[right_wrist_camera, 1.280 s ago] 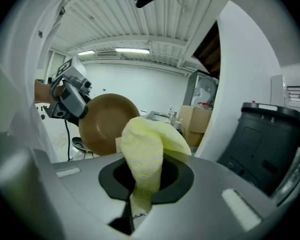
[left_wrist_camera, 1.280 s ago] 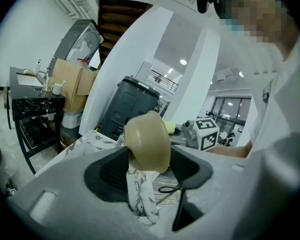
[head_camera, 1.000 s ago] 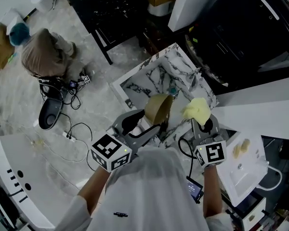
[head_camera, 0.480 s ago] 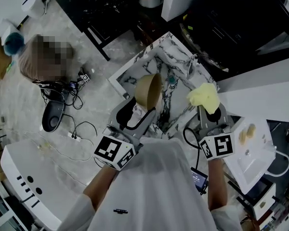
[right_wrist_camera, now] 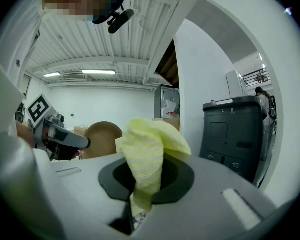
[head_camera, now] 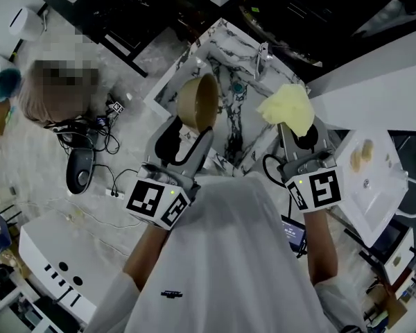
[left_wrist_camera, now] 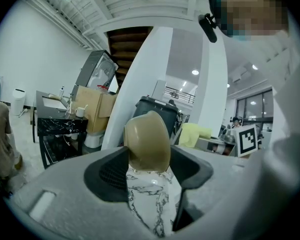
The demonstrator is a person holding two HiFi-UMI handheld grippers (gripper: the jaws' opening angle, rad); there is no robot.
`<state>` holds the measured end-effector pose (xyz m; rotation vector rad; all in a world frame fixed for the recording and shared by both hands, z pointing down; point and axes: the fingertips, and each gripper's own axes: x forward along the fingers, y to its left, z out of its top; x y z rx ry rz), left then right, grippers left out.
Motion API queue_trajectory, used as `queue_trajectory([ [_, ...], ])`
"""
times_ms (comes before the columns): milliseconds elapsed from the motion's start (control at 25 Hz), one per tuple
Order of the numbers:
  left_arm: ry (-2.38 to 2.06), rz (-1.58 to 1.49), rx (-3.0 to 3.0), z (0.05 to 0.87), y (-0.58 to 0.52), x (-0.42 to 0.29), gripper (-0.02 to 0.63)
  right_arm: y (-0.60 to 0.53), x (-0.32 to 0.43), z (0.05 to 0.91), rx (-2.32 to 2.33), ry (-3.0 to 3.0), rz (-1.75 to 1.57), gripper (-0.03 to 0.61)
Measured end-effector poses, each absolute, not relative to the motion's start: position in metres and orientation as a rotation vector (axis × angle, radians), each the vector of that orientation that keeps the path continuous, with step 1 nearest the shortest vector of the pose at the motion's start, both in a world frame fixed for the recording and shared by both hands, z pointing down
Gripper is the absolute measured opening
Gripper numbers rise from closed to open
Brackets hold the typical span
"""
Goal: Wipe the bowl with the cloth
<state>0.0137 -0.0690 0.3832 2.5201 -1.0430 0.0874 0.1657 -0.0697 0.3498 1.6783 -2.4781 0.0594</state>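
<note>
Left hand-held gripper clamps bowl, right hand-held gripper pinches cloth; now farther apart

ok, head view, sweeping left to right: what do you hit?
person on the floor → bowl → cloth → white tray

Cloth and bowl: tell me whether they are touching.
Apart. The head view shows the cloth, held in the right gripper, and the bowl, held in the left gripper, with a clear strip of marble surface between them.
</note>
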Motion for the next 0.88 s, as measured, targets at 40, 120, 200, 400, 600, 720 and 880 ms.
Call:
queue_trajectory([
  [40,-1.040,0.088,2.523,0.383,-0.069,0.015,0.261,-0.068,0.166,0.352,1.686,-2.472,0.063,0.025],
  [120,-1.031,0.092,2.527,0.383,-0.067,0.017,0.261,-0.065,0.167,0.356,1.697,-2.461,0.072,0.025],
  [200,-1.026,0.099,2.529,0.384,-0.066,0.017,0.261,-0.063,0.168,0.361,1.700,-2.453,0.080,0.025],
  [400,-1.017,0.113,2.519,0.389,-0.062,0.016,0.261,-0.060,0.171,0.366,1.704,-2.450,0.102,0.025],
  [600,-1.002,0.112,2.513,0.389,-0.056,0.020,0.261,-0.056,0.169,0.367,1.692,-2.442,0.105,0.025],
  [720,-0.988,0.118,2.518,0.392,-0.055,0.023,0.261,-0.055,0.166,0.372,1.676,-2.440,0.108,0.025],
  [880,-0.978,0.120,2.506,0.397,-0.054,0.025,0.261,-0.052,0.164,0.380,1.661,-2.432,0.126,0.025],
])
